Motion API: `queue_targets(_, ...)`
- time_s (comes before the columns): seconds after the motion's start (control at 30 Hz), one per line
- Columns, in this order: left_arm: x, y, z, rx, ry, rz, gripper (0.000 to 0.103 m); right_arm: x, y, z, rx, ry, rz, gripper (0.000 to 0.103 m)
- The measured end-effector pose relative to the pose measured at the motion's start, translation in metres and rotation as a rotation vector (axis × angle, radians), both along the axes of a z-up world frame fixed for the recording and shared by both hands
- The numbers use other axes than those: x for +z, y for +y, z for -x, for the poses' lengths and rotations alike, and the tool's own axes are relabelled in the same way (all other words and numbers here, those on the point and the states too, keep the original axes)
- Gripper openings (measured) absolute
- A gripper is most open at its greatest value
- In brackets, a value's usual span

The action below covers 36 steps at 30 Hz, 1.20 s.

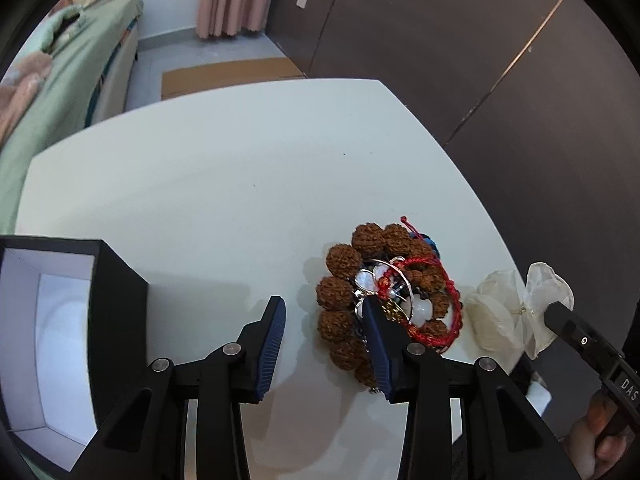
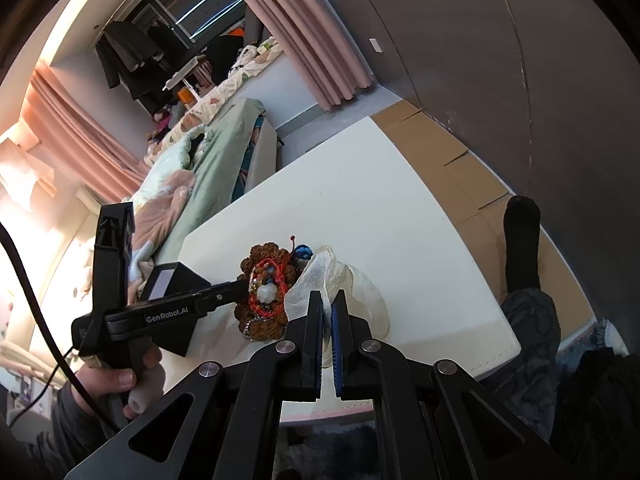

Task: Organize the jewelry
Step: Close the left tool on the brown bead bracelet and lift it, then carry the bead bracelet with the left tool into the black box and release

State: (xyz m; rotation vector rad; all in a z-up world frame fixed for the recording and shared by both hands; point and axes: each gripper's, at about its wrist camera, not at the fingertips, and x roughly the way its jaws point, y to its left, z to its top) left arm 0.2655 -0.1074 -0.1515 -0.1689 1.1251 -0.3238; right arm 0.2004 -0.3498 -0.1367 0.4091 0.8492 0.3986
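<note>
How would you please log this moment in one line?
left claw: open beside jewelry pile | right claw: shut on white pouch | black box: empty

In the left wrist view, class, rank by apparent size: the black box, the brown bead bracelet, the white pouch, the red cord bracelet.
1. Black box, though it sits nearest the camera, which inflates it.
2. Brown bead bracelet.
3. White pouch and red cord bracelet: too alike to rank.

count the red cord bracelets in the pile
1 that I can tell: a red cord bracelet lies on the brown bead bracelet; more may be hidden underneath.
</note>
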Motion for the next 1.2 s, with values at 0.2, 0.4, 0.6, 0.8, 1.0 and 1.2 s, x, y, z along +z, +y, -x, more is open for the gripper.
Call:
queue_targets(0.2,-0.008,-0.001,0.0,-0.015,0.029,0.085,0.02,0.011,0.01,0.007,0.003,-0.012,0.018,0.006)
queue_targets(0.4,0.016,0.006,0.012,-0.017,-0.052,0.153,0.02,0.028,0.015,0.013,-0.007,-0.027,0.045,0.006)
queue_targets(0.6,0.05,0.016,0.024,-0.027,-0.129,0.248,0.02,0.047,0.02,0.029,-0.023,-0.054,0.087,0.006)
queue_targets(0.8,0.077,0.037,0.035,-0.019,-0.198,0.307,0.02,0.057,0.028,0.039,-0.025,-0.075,0.108,0.006)
queue_targets(1.0,0.091,0.072,0.044,0.038,-0.238,0.353,0.02,0.064,0.049,0.042,-0.001,-0.087,0.132,0.006)
queue_targets(1.2,0.103,0.108,0.055,0.088,-0.286,0.391,0.02,0.073,0.08,0.04,0.046,-0.111,0.137,0.006)
